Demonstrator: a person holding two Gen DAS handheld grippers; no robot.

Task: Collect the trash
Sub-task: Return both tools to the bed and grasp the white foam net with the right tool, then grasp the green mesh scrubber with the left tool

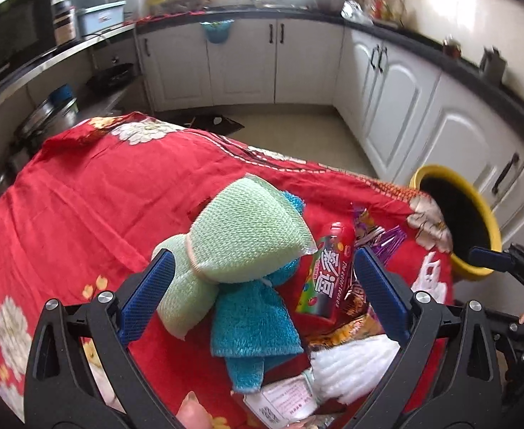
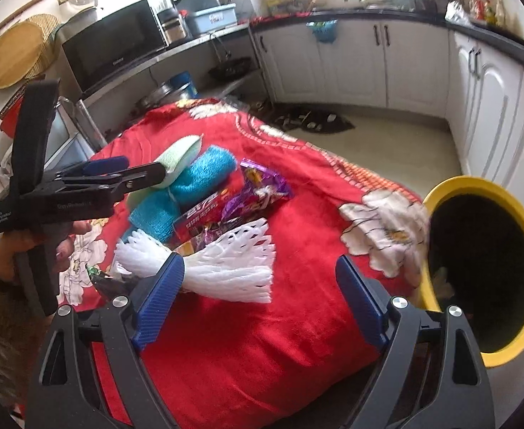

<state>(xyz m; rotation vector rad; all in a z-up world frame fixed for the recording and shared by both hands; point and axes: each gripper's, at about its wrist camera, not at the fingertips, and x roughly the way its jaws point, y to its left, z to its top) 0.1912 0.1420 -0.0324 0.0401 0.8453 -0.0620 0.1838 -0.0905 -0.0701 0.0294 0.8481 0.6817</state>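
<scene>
A pile lies on the red floral cloth (image 1: pixel 94 193): a green scouring cloth (image 1: pixel 240 228), a blue towel (image 1: pixel 254 325), a red candy tube (image 1: pixel 328 271), a purple wrapper (image 1: pixel 379 232) and white foam netting (image 1: pixel 351 368). My left gripper (image 1: pixel 262 286) is open just above the green cloth and blue towel. My right gripper (image 2: pixel 262 286) is open over bare cloth, its left finger next to the foam netting (image 2: pixel 233 268). The yellow bin (image 2: pixel 483 271) with a black liner stands at the table's right edge. The left gripper also shows in the right wrist view (image 2: pixel 129 175).
White kitchen cabinets (image 1: pixel 404 100) line the back and right. A microwave (image 2: pixel 115 46) and kettle sit on the counter at left. A dark mat (image 2: pixel 312 121) lies on the floor beyond the table.
</scene>
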